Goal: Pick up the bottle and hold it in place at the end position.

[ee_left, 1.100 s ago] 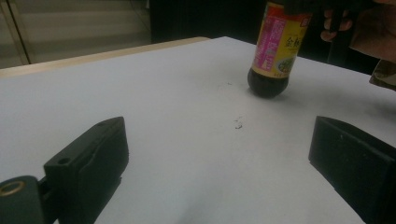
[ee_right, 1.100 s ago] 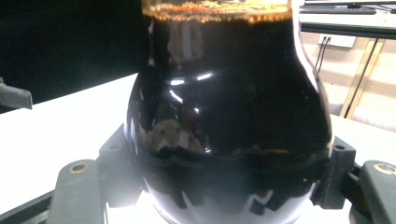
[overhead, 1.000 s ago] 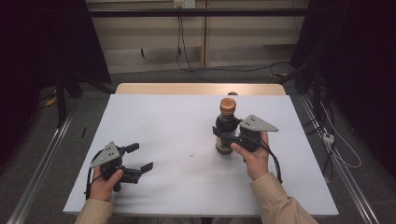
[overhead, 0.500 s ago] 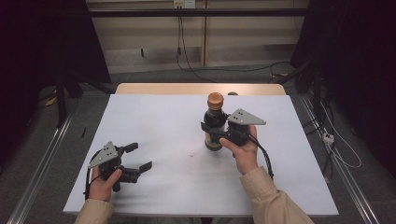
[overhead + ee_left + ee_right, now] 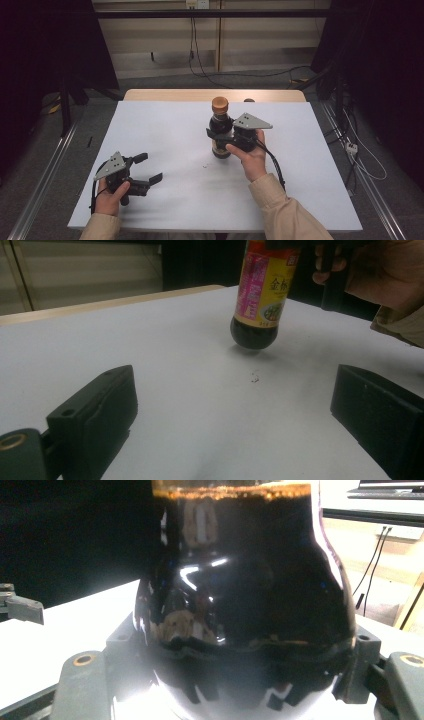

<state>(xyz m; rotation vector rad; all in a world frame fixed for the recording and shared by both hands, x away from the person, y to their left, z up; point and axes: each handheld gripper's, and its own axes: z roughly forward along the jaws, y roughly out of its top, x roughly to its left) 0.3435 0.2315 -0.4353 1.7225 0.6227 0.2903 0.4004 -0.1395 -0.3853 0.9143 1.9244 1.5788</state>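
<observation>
1 soy sauce bottle (image 5: 220, 131), nearly full: likely heavy, smooth, slippery, breakable. Clamped at its shoulder by right gripper (image 5: 220, 137), lifted just off table (image 5: 165, 125) near centre. Best taken lower, around label. Left gripper (image 5: 146, 168) open, holding nothing. Small crumb (image 5: 205, 165) nearby; nothing blocking.
</observation>
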